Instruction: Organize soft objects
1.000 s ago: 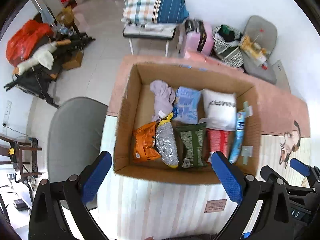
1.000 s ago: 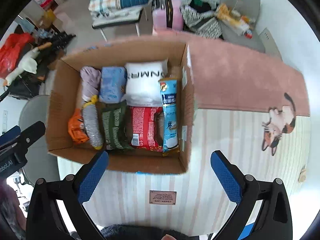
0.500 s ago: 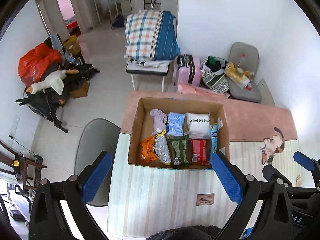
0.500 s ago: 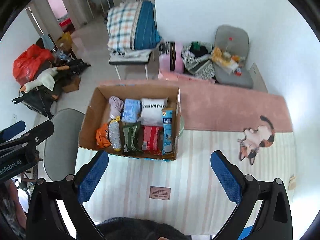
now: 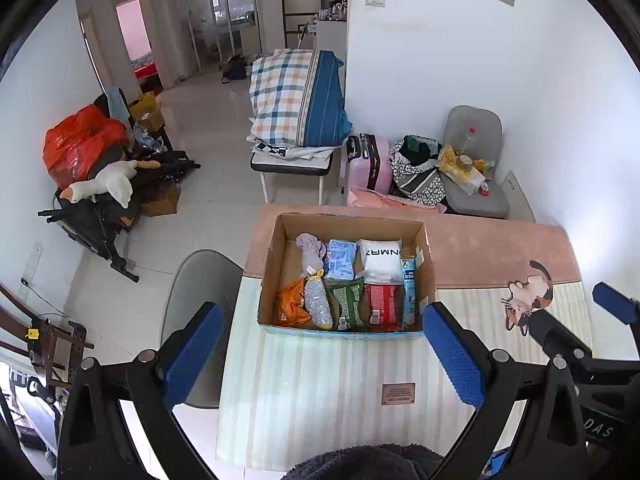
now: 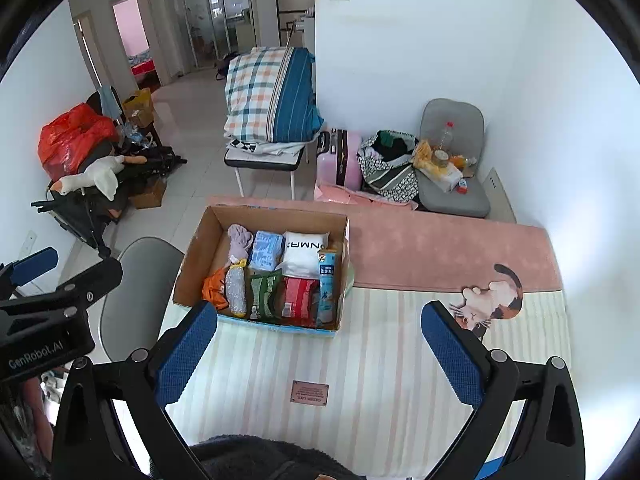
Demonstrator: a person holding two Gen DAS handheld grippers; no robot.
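A cardboard box (image 5: 276,264) (image 6: 196,256) stands on the striped table mat, holding several soft packets in two rows: a lilac cloth (image 5: 310,250), a blue pack (image 5: 340,258), a white pillow pack (image 5: 380,258), an orange bag (image 5: 292,304), a silver pouch (image 5: 318,304), a green bag (image 5: 346,306), a red bag (image 5: 382,304) and a blue tube (image 5: 409,292). My left gripper (image 5: 324,354) is open and empty, high above and in front of the box. My right gripper (image 6: 320,350) is open and empty, also well back from the box.
The striped mat (image 5: 320,392) has a pink strip (image 5: 480,248) and a cat print (image 5: 528,300). A grey chair (image 5: 200,288) stands left of the table. Beyond are a bench with a plaid bundle (image 5: 300,100), a pink suitcase (image 5: 368,164), and clutter at left (image 5: 100,168).
Both grippers have pulled up and back from the box, so it looks much smaller and more of the room shows. Both stay open and empty.
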